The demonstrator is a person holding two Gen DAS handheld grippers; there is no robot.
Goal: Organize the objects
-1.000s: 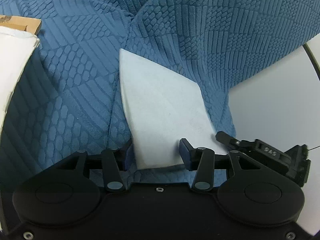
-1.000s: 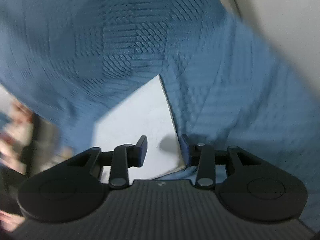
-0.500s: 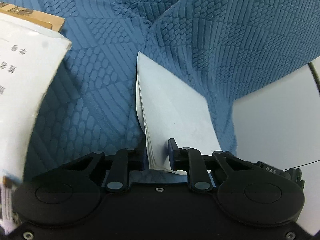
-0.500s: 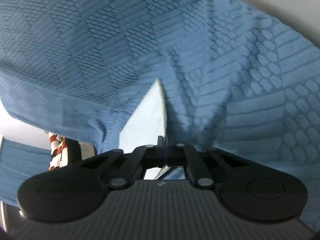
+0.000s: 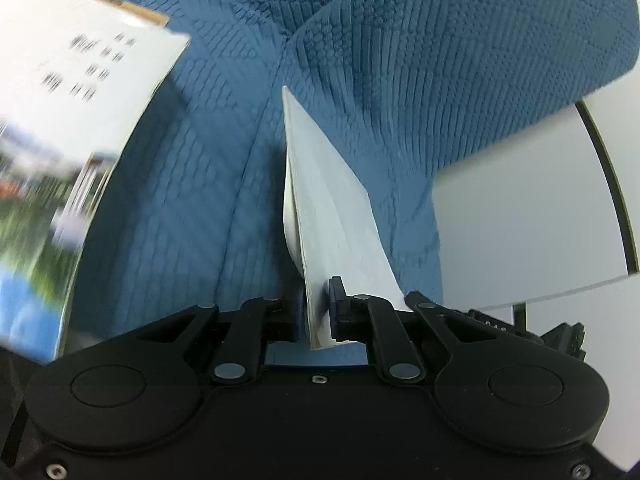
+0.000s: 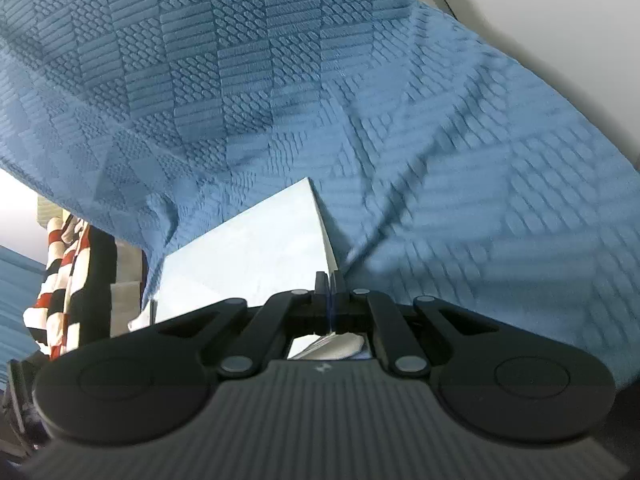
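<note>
Paper fills both of my grips. In my left gripper [image 5: 320, 312] the jaws are closing on the near corner of a thin sheaf of white paper [image 5: 324, 216], and the pads press it from both sides; the sheets stand nearly on edge and taper away from me to a point. I can see several layers at the bottom edge, just behind the pads. My right gripper [image 6: 330, 284] is fully closed, its two pads pinching the near right corner of a white sheet [image 6: 256, 248] that spreads out flatter to the left. Whether both grippers hold the same bundle I cannot tell from either view.

Around and beyond the paper lies the blue textured cloth [image 5: 400, 80], with its raised pattern of dashes and ovals in blocks; the white paper seems to come out from between its folds. In the right wrist view the same cloth [image 6: 280, 80] hangs in a broad sweep above and to the right of the sheet, partly blurred.

To the left in the left wrist view a printed sheet or booklet [image 5: 72, 100] shows dark text and a blurred colour picture. To the right sits a white tabletop [image 5: 528, 240] with a dark rim. At the far left of the right wrist view hangs a red, white and black striped fabric [image 6: 60, 272].
</note>
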